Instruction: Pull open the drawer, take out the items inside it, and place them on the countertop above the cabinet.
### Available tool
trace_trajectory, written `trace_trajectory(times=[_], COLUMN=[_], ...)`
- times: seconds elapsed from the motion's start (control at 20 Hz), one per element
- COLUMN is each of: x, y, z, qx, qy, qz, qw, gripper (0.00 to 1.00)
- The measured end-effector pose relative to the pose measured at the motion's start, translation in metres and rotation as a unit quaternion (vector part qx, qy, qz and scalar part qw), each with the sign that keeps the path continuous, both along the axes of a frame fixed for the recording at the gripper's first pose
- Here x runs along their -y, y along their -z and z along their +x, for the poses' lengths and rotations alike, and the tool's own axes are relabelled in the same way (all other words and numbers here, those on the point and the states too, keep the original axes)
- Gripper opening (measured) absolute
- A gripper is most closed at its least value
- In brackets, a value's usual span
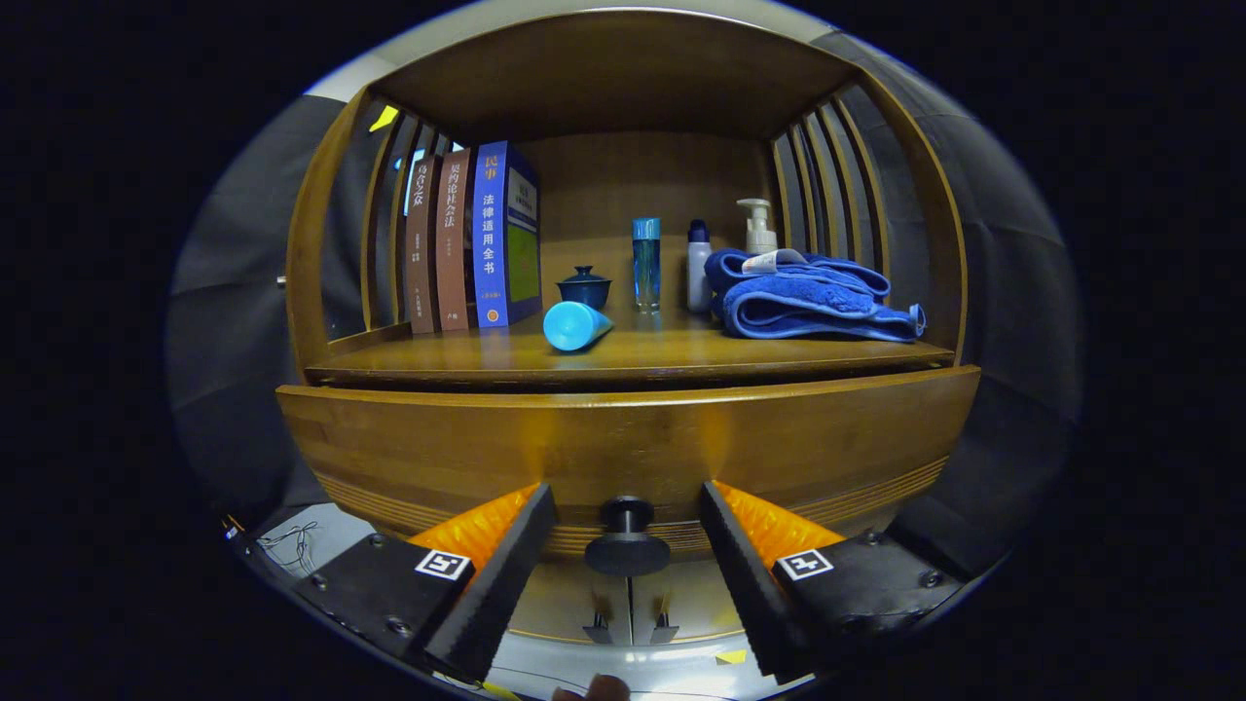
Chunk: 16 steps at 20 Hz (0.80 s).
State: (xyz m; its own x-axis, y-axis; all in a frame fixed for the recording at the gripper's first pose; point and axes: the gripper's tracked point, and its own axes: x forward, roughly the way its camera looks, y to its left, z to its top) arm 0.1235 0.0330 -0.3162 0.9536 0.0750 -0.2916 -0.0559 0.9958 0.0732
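Nearest to us, our gripper (628, 545) holds its two fingers spread wide, pressing on nothing, with the dark round drawer knob (626, 538) sitting in the gap between them, touching neither finger. We judge the fingers are set either side of the knob so that closing them would give a hold for pulling or pushing. Just beyond the fingertips is the wooden drawer front (633, 438), which looks flush or nearly flush with the cabinet; a thin dark gap runs along its top edge, but we cannot see inside, so whatever the drawer holds is hidden from us. That leaves two readings: the drawer is shut with its items inside, or it has been emptied and closed again. Above the drawer front lies the countertop (467, 358), where the items are meant to go. On it, nearest the edge, a light blue cylinder (574, 324) lies on its side, and a folded blue towel (808, 297) rests to its right. Further back stand three books (474, 239), a small dark blue lidded cup (584, 286), a tall blue bottle (645, 263), a white bottle (698, 265) and a pump dispenser (757, 226).
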Motion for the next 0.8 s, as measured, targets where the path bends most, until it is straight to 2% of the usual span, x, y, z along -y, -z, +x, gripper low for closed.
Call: trace_trajectory(times=[0.3, 0.45, 0.8], x=[-0.001, -0.008, 0.000], y=[0.003, -0.001, -0.057], z=[0.018, 0.012, -0.038], qx=[0.000, -0.007, 0.033], qy=[0.008, 0.000, 0.009], qz=[0.010, 0.025, -0.012], qw=[1.000, 1.000, 0.999], gripper=[0.99, 0.98, 1.00])
